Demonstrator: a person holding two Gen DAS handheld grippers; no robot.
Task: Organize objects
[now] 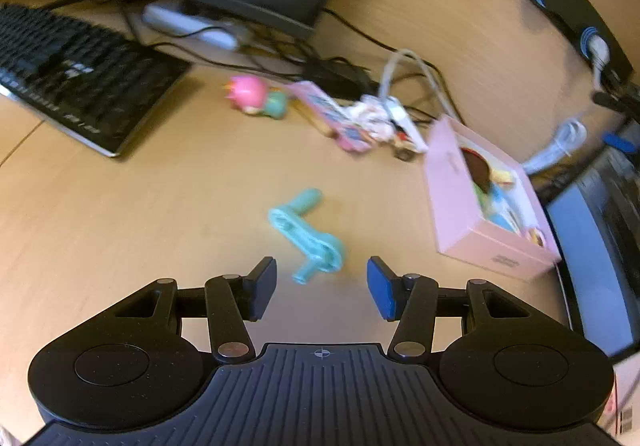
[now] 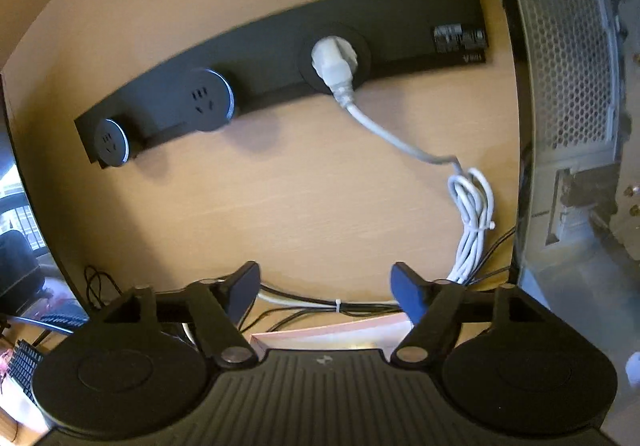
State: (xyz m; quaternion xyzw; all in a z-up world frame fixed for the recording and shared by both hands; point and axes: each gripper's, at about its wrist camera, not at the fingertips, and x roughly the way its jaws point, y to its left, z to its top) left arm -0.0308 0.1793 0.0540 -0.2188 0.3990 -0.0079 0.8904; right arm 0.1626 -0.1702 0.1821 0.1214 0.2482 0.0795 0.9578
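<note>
So my left gripper (image 1: 322, 288) has its jaws apart with nothing between the pads, hanging over the light wooden desk (image 1: 140, 214) and aimed at a small mint-green plastic crank-shaped toy part (image 1: 307, 235) that lies flat just ahead of the fingertips, not touched as far as I can see. Off to the right of that sits a pink cardboard toy box (image 1: 472, 214) with a cartoon picture on its top face, lying on the desk, and I'd guess that's where the loose bits belong. Farther back there's a little figurine with a pink head and teal body (image 1: 256, 99), a flat pink printed card or pack (image 1: 328, 114), and a crumpled white wrapper (image 1: 372, 114) tangled in with cables, all strewn near a black keyboard (image 1: 80, 74). My right gripper (image 2: 324, 296) is also spread wide and empty, pointing at the black socket strip (image 2: 280, 58) with a white plug (image 2: 334, 62) in it, and a pale pink edge shows just under its jaws, probably that same box. Honestly the tidying looks barely started: everything I can see is loose, nothing gathered or in hand.
</note>
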